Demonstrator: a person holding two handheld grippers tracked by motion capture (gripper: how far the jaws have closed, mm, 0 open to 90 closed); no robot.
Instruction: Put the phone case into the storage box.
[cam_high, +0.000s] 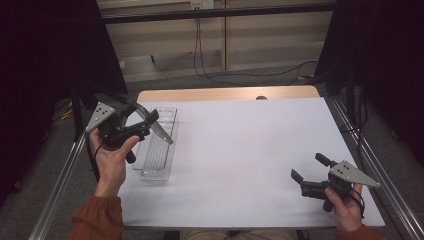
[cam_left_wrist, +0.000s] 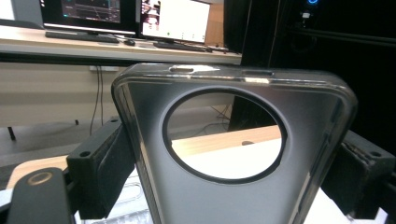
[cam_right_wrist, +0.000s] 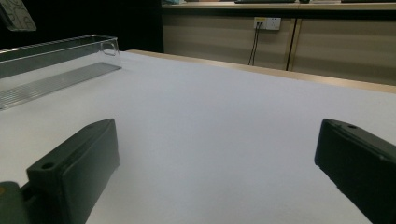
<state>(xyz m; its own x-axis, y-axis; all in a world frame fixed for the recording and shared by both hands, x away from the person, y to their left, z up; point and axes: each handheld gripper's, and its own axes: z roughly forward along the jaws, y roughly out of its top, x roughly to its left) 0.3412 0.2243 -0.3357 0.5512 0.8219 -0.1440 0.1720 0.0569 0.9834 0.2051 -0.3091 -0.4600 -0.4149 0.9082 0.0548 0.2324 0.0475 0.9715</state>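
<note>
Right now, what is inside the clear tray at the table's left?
The clear tray shows a ribbed bottom with nothing lying on it. The phone case, held in the left gripper above it, covers part of the tray's far end.

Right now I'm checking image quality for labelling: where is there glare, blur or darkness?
Left gripper view: glare streaks on the top edge of the phone case, which looks soft up close. Right gripper view: the near jaws are blurred, the clear tray sharper. High view: dim, dark corners.
</note>
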